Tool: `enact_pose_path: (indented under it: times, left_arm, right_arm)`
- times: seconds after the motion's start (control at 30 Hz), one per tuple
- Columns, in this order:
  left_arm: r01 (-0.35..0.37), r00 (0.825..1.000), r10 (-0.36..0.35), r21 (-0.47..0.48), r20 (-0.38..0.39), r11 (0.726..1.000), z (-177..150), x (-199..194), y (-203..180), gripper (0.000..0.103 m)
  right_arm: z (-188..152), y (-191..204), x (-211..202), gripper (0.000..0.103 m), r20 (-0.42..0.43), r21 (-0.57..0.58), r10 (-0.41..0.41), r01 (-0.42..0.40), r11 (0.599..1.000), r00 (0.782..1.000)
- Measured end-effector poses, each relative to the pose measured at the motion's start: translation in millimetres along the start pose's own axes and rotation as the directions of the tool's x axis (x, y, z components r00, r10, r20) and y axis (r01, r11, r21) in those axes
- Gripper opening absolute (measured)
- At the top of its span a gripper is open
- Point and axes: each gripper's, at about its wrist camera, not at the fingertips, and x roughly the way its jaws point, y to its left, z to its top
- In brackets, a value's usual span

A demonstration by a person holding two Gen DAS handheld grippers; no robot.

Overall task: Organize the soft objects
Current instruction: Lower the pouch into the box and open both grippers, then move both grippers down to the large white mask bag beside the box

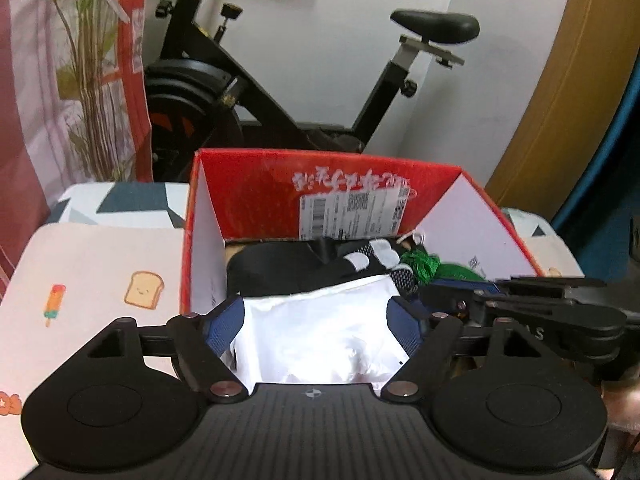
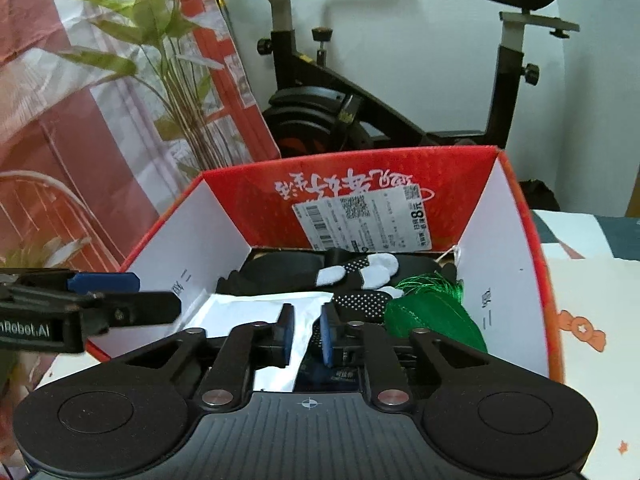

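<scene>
A red cardboard box (image 1: 360, 196) (image 2: 360, 184) with white inner side walls stands open in front of both grippers. Inside lie a white soft packet (image 1: 320, 336) (image 2: 244, 312), black fabric (image 1: 280, 268), black-and-white dotted gloves (image 2: 360, 276) and a green tassel bundle (image 2: 432, 316). My left gripper (image 1: 316, 328) is open wide over the box's near edge. The white packet lies between its blue pads (image 1: 222, 330), and I see no pressing. My right gripper (image 2: 306, 334) hangs low in the box with a narrow gap between its pads. The packet's right edge shows in that gap, ungripped.
The box rests on a cloth (image 1: 88, 280) printed with toast and ice lollies. An exercise bike (image 1: 280, 92) stands behind the box. A potted plant (image 2: 168, 80) and a red-and-white curtain (image 2: 60, 120) are at the left. The two grippers sit close, side by side.
</scene>
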Motion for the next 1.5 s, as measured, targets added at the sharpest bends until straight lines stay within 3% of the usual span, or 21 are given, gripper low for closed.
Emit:
enact_pose_path:
  times: [0.1,0.17,0.3,0.37,0.4,0.5,0.73,0.93,1.23,1.5]
  left_arm:
    - [-0.016,0.999,0.016,-0.003,0.038,1.000,2,-12,-1,0.090]
    - [-0.031,0.998,0.030,0.003,0.063,1.000,2,-20,-3,0.096]
    - [-0.059,0.994,0.057,0.021,0.096,0.998,-1,-35,-10,0.100]
    - [-0.067,0.992,0.064,0.028,0.107,0.997,-5,-43,-13,0.103]
    - [-0.070,0.992,0.067,0.029,0.111,0.997,-7,-46,-14,0.103]
    - [-0.097,0.989,0.091,0.054,0.118,0.994,-14,-57,-19,0.103]
    - [-0.155,0.981,0.144,0.077,0.130,0.985,-40,-82,-19,0.103]
    - [-0.181,0.980,0.174,0.064,0.092,0.981,-72,-86,-19,0.103]
    - [-0.172,0.985,0.172,-0.028,0.019,0.985,-124,-73,-11,0.103]
    - [-0.170,0.983,0.166,-0.061,-0.073,0.984,-154,-49,-7,0.103]
  right_arm:
    - [-2,2,-15,0.032,0.034,0.002,-0.001,0.001,1.000,0.999]
    - [-3,2,-25,0.058,0.056,0.006,-0.002,0.002,1.000,0.998]
    - [-6,4,-46,0.075,0.092,-0.008,-0.004,0.005,1.000,0.996]
    - [-9,6,-58,0.097,0.110,-0.021,-0.004,0.006,1.000,0.994]
    - [-11,6,-64,0.102,0.122,-0.025,0.004,-0.001,1.000,0.993]
    - [-17,8,-83,0.103,0.149,-0.038,0.015,-0.009,0.999,0.989]
    - [-47,10,-110,0.103,0.172,-0.032,-0.040,0.047,0.998,0.984]
    - [-86,7,-119,0.103,0.170,-0.010,-0.084,0.087,0.996,0.982]
    - [-143,-2,-105,0.103,0.041,0.003,-0.134,0.134,0.991,0.990]
    - [-177,-13,-89,0.103,-0.072,0.027,-0.190,0.193,0.981,0.979]
